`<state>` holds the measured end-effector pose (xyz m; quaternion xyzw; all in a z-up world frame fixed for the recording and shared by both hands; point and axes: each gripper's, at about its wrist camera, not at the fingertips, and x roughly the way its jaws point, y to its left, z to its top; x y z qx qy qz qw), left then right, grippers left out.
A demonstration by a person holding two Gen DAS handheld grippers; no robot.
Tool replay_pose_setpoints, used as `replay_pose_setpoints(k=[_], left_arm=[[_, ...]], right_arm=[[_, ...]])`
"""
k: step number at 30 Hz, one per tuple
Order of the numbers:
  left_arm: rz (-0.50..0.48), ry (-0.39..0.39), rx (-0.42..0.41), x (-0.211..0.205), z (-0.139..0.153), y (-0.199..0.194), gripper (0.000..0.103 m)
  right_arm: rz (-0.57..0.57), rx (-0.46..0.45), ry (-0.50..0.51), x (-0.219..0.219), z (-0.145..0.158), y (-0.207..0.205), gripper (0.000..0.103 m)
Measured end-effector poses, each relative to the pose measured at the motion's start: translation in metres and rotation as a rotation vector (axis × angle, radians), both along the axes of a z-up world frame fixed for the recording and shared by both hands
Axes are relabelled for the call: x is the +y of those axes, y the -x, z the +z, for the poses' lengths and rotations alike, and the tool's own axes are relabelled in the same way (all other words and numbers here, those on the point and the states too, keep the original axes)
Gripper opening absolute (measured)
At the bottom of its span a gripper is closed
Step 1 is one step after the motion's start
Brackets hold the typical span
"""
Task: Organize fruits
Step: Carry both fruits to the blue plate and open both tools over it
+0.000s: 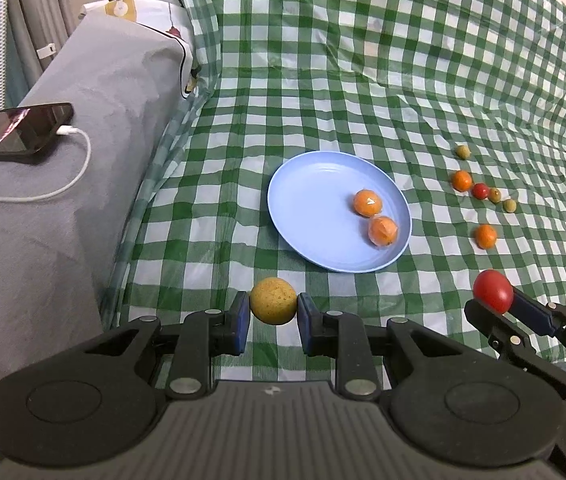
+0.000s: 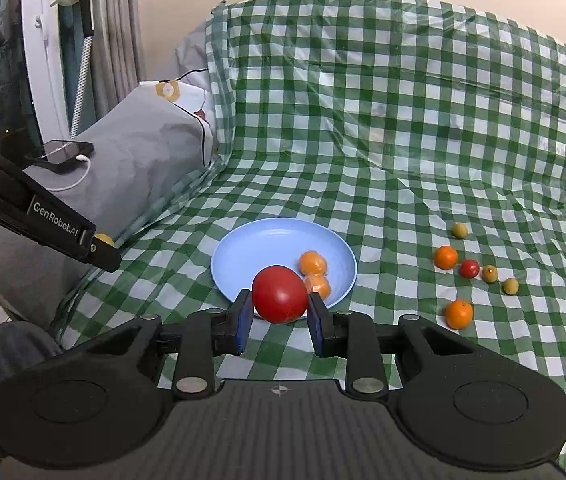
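My left gripper [image 1: 273, 307] is shut on a yellow round fruit [image 1: 273, 301], held in front of the near left rim of the blue plate [image 1: 307, 200]. My right gripper [image 2: 279, 307] is shut on a red tomato [image 2: 279, 294], just before the plate's [image 2: 259, 248] near rim; it also shows in the left wrist view [image 1: 493, 291]. Two wrapped oranges [image 1: 368, 202] [image 1: 382, 231] lie in the plate. To the plate's right, loose on the cloth, lie two small oranges [image 1: 462, 180] [image 1: 485, 236], a small red fruit [image 1: 480, 191] and three small green fruits [image 1: 462, 151].
A green-and-white checked cloth [image 1: 363, 80] covers the surface and rises at the back. A grey cushion [image 1: 83, 160] at the left holds a phone [image 1: 19, 130] with a white cable. Curtains hang behind it.
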<state>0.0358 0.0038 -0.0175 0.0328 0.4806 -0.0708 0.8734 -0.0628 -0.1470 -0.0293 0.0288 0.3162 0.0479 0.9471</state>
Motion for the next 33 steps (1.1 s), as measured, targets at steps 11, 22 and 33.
replay_pose_setpoints(k=[11, 22, 33], left_arm=[[-0.016, -0.031, 0.018, -0.023, -0.02, -0.051, 0.028], [-0.053, -0.068, 0.036, -0.055, -0.055, -0.111, 0.028], [-0.065, -0.111, 0.087, -0.072, -0.101, -0.153, 0.028]], right_arm=[[-0.023, 0.02, 0.003, -0.011, -0.023, -0.046, 0.031], [-0.041, 0.045, 0.002, -0.012, -0.051, -0.098, 0.031], [-0.041, 0.102, 0.007, -0.018, -0.083, -0.143, 0.031]])
